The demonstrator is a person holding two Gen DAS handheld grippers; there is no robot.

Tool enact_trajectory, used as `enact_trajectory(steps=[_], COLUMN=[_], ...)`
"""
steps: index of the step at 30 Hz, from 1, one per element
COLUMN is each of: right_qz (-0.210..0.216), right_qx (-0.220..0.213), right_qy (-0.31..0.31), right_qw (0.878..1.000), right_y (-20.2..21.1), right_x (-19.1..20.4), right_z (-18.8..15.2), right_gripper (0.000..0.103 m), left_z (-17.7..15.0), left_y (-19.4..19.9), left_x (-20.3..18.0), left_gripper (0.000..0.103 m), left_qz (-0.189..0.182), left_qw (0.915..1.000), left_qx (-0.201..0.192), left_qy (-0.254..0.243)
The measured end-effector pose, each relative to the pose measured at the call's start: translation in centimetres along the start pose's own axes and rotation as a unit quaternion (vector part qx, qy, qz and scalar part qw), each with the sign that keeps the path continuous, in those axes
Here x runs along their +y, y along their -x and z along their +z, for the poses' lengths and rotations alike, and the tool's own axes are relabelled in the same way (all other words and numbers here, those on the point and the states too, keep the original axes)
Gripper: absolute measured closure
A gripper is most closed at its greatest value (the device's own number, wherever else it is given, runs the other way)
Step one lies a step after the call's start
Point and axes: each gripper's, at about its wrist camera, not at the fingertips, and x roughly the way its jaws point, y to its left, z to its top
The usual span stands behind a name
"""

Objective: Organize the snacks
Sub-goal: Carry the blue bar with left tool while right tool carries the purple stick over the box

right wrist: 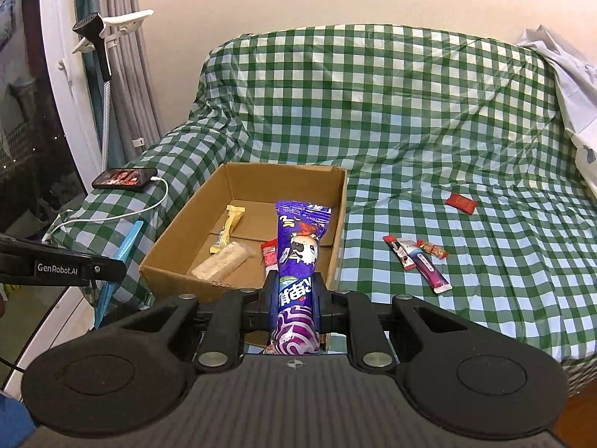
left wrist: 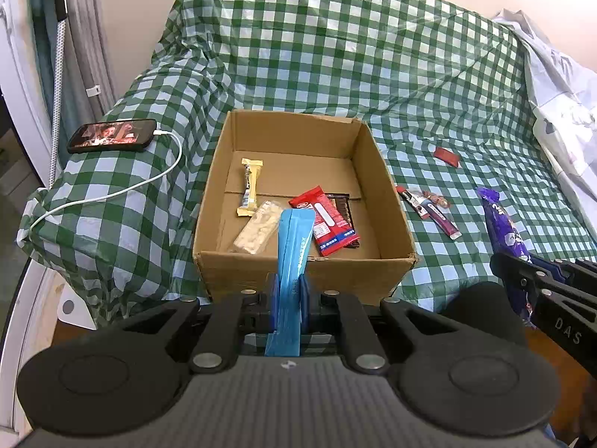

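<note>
A checked cloth [left wrist: 335, 48] covers the bed. On it stands an open box [left wrist: 388, 201] with four snacks inside. The left tongs [left wrist: 289, 295] grip a blue pack [left wrist: 293, 257] just before the box. The right tongs [right wrist: 294, 295] grip a purple pack [right wrist: 300, 246]. Small sachets [right wrist: 418, 259] lie right of the box.

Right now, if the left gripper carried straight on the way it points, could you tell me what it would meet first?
Probably the near wall of the open brown cardboard box. The left gripper, shut on a long blue snack packet, points straight at it; the packet's tip may pass above the rim, though depth is unclear.
</note>
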Motion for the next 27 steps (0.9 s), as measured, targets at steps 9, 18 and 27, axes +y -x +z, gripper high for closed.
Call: enact_trajectory(steps=[9, 18, 27], right_qz=[-0.001, -0.002, -0.008], right_qx=[0.014, 0.034, 0.057], right_qy=[0.001, 0.004, 0.011], right_qw=[1.000, 0.999, 0.998], right_y=[-1.1, -2.7, -4.8], right_x=[-0.3, -0.5, -0.7], right_z=[0.1, 0.2, 0.8], right_gripper=[0.085, 0.085, 0.085], left_z=[0.2, 0.7, 1.6], left_y=[-1.0, -2.6, -4.7], left_x=[0.2, 0.3, 1.0], left_gripper=[0.091, 0.091, 0.091], left_qz=[-0.001, 0.001, -0.001], left_qw=[0.9999, 0.9997, 0.9989], left_qx=[0.011, 0.026, 0.044], left_qy=[0.002, 0.006, 0.013])
